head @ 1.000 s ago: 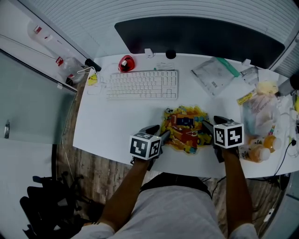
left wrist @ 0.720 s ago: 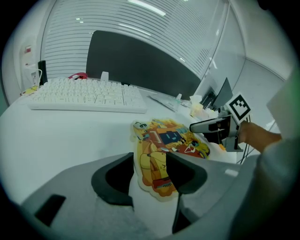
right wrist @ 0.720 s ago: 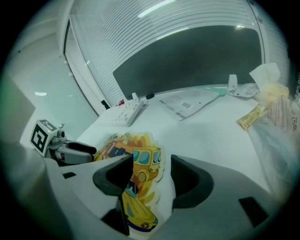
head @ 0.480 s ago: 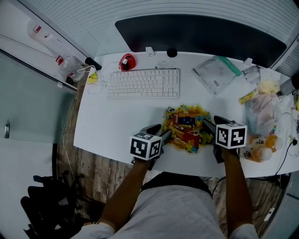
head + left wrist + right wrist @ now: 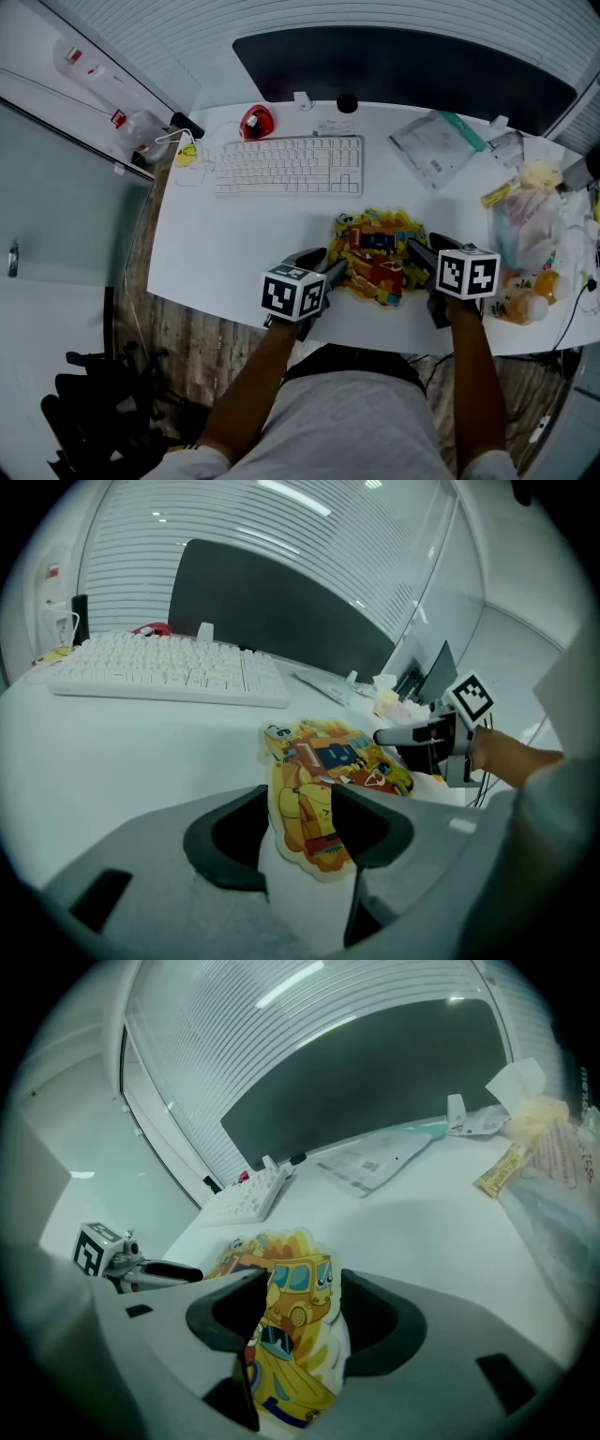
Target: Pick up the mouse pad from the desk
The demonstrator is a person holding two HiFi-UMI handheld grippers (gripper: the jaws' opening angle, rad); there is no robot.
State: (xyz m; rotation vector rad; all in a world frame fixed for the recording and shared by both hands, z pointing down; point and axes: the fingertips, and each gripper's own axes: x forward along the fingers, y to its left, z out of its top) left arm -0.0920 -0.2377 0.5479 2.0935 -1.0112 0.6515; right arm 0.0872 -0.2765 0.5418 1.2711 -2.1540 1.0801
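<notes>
The mouse pad [image 5: 375, 251], a brightly printed cartoon cut-out in yellow, red and blue, lay on the white desk [image 5: 234, 248] close to its front edge and a little right of the middle, with a gripper at either end. The left gripper [image 5: 300, 829] pointed down at the pad's left end. Its jaws were spread wide, and that end lay flat on the desk in the gap between them without being pressed. The right gripper [image 5: 302, 1312] came in from the opposite side. Its jaws stood about as far apart, but the pad's right end was bowed up off the desk between them, its edges against both inner faces, so that gripper pinched it. In the head view the pad looked slightly rumpled between the two tools. The person's forearms reached over the front edge of the desk behind the marker cubes. Toward the back edge a white keyboard [image 5: 288, 167] lay left of centre, well apart from the pad, with a red mouse [image 5: 254, 123] just behind its left end. A clear plastic pouch [image 5: 433, 147] sat toward the back right corner, and a bulging clear bag [image 5: 520, 225] lay by the right edge. A dark screen [image 5: 403, 64] stood beyond the back edge.
</notes>
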